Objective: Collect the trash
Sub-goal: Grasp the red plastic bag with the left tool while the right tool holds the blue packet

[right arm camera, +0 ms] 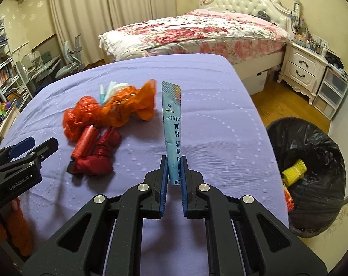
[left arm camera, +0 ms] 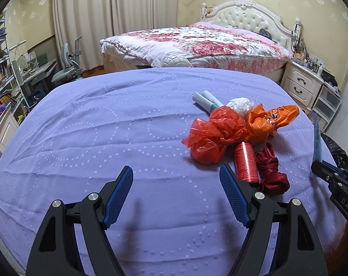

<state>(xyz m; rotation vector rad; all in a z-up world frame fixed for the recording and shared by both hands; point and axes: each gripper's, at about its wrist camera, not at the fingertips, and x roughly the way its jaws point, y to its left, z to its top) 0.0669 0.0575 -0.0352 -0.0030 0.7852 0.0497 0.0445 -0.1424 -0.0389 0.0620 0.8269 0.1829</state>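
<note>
Between right gripper (right arm camera: 174, 172) pads, upright blue tube (right arm camera: 172, 124)

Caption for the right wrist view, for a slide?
Right gripper clamps a blue sachet above the purple cloth, bin alongside.

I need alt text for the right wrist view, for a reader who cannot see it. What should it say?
The right tool is shut on a blue sachet that stands upright above a purple bedspread. To its left lies a pile of crumpled orange plastic bags beside the open left tool, and to its right on the floor stands a bin lined with a black bag.
</note>
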